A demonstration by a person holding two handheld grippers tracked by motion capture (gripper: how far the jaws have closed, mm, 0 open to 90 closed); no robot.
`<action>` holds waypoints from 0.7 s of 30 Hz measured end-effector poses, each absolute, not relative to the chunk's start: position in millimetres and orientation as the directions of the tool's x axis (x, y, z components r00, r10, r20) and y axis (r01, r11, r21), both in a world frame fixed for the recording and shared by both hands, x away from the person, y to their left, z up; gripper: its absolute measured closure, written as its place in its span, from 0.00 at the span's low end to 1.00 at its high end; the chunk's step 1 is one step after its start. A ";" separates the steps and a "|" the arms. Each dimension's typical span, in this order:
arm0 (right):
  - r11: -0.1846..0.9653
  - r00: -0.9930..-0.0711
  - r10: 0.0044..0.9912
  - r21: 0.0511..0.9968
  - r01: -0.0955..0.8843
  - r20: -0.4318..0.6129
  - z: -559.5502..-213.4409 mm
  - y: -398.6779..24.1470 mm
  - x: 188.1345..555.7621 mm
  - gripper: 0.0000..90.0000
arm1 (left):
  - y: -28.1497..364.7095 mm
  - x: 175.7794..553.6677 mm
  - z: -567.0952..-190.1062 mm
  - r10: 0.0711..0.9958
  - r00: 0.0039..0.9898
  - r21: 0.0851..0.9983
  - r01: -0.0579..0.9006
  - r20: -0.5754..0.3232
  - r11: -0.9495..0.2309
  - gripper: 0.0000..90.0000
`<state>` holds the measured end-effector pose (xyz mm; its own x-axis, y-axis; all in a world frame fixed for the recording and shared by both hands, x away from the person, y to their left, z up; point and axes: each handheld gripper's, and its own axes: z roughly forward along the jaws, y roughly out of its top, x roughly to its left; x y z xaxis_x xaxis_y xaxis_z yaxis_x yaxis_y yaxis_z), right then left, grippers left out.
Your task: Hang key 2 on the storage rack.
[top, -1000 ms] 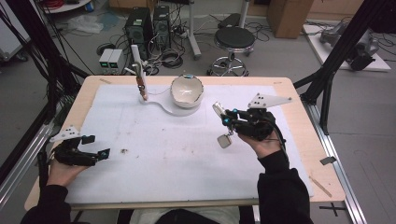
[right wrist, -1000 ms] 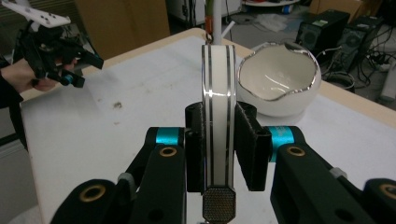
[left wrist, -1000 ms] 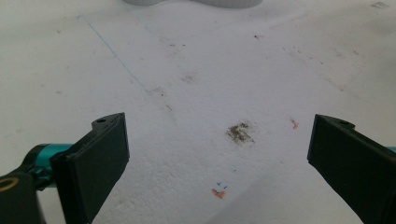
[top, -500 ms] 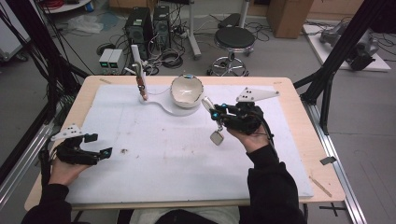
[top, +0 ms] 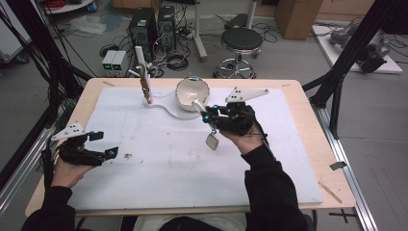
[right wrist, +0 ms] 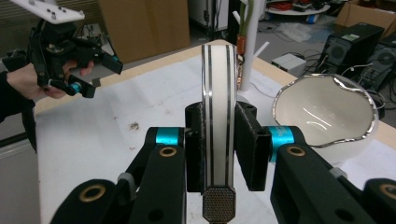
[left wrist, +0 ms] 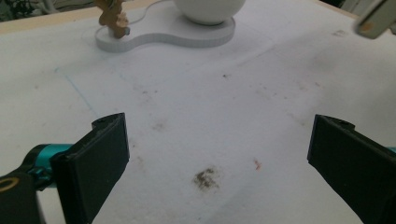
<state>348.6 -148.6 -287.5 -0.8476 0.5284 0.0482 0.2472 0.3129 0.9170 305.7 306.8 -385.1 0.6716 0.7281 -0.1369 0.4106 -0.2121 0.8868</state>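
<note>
Right claw (top: 208, 117) clamped on white strainer spoon (right wrist: 217, 116); we've carried it leftward, now just beside bowl (top: 192, 91). Left claw (top: 103, 144) wide, empty, lifted off desk (top: 298, 144). Drop into bowl looks near.

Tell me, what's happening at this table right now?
A person works at a table with a gripper in each hand. The right gripper is shut on a flat white handle with dark edge stripes, held beside a white bowl that sits on a white base. Its perforated metal end hangs above the white mat. The left gripper is open near the mat's left edge, holding nothing.
</note>
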 end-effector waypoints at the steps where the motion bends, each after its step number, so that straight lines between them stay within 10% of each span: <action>1: 0.313 -0.848 0.527 0.917 0.249 0.050 -287.6 -146.9 348.8 0.83 | 304.7 306.5 -382.4 0.724 0.677 0.889 0.406 -0.136 -0.212 0.07; 21: 0.304 -0.896 0.438 0.927 0.219 0.068 -278.8 -97.0 362.0 0.83 | 257.5 330.4 -318.2 0.617 0.780 0.933 0.295 -0.109 -0.208 0.08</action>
<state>362.0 -97.0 -278.8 -0.8962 0.4385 0.0675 0.2188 0.3044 0.9271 330.4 257.5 -318.2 0.7796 0.6168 -0.1086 0.2948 -0.2083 0.9326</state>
